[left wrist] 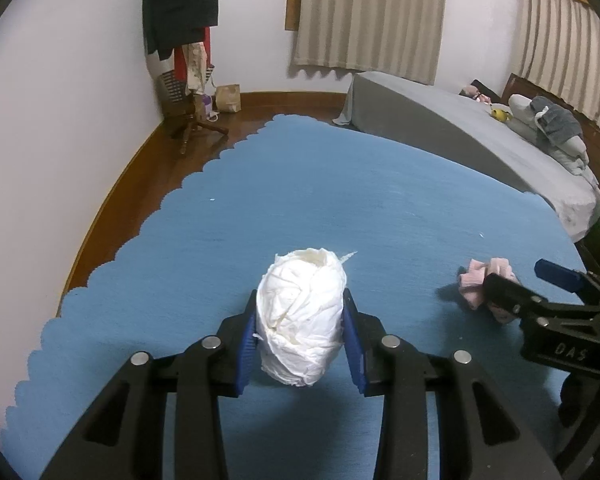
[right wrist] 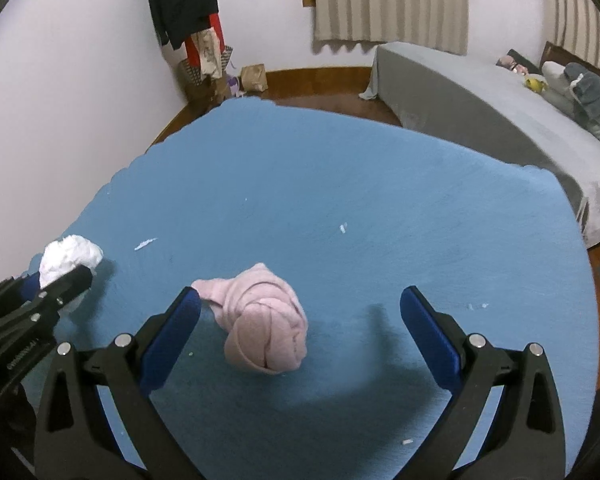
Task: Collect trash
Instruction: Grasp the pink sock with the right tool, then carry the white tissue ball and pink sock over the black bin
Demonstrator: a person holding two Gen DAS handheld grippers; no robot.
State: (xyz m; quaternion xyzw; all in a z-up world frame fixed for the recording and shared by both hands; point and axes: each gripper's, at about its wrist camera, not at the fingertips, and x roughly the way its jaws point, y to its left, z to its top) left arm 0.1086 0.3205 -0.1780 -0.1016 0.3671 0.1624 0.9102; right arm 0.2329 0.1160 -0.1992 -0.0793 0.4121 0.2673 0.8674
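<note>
Left wrist view: fingers [left wrist: 250, 344] clamp the white wad [left wrist: 302, 318], upright at lower centre; right fingers [right wrist: 172, 332] spread wide around the pink wad [right wrist: 266, 328].

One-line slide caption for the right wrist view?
Open right gripper straddles a pink cloth bundle on the blue mat.

The crumpled white paper wad [left wrist: 302, 320] sits at lower centre of the left wrist view, between the left gripper [left wrist: 302, 340] fingers and on the scalloped blue floor mat [left wrist: 260, 208]. The knotted pink cloth bundle [right wrist: 260, 324] lies on the mat to its right, between the spread fingers of the right gripper [right wrist: 300, 332]. The grey-sheeted bed [left wrist: 440, 128] stands behind the mat at upper right, the wooden coat stand hung with clothes [left wrist: 184, 40] in the upper left corner.
</note>
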